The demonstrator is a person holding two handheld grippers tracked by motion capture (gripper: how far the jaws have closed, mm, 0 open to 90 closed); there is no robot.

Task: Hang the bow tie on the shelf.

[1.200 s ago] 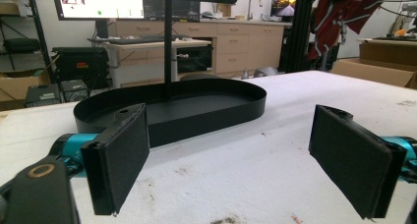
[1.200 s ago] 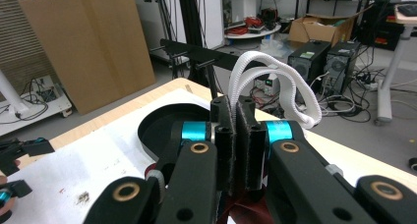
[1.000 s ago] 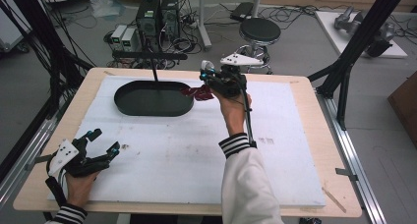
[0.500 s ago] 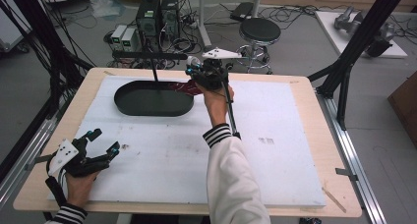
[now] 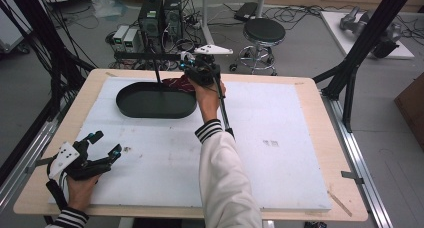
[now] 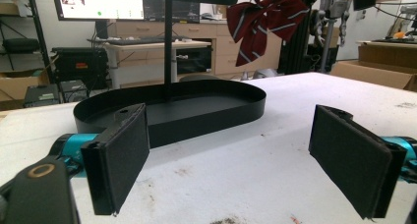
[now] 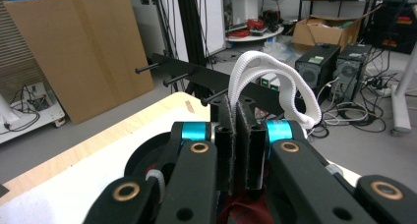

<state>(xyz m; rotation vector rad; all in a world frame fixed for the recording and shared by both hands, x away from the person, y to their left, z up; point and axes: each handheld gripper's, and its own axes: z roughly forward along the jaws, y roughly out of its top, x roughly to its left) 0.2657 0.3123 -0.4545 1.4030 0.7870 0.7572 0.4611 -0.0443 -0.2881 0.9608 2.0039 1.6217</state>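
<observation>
A dark red striped bow tie [image 5: 178,83] [image 6: 269,16] hangs from my right gripper [image 5: 193,72], which is shut on its white strap [image 7: 273,79]. The strap loops up from between the closed pads [image 7: 227,140], and red cloth [image 7: 244,207] shows beneath them. That gripper is raised at the right end of a black stand's peg bar [image 5: 144,54] [image 7: 205,78], over the right end of its oval black tray [image 5: 125,105] [image 6: 206,117]. My left gripper [image 5: 107,142] [image 6: 231,157] rests open near the table's front left corner, facing the tray with nothing between its pads.
A white foam sheet [image 5: 280,153] covers the wooden table [image 5: 327,138]. Behind the table stand computer towers [image 5: 160,15] and a round stool [image 5: 265,31]. Black frame struts [image 5: 360,58] rise at the table's right and left sides. A cardboard sheet [image 7: 83,47] leans beyond the stand.
My right hand has carried the bow tie leftward along the table's far side, up to the stand's bar. The left gripper has stayed where it was.
</observation>
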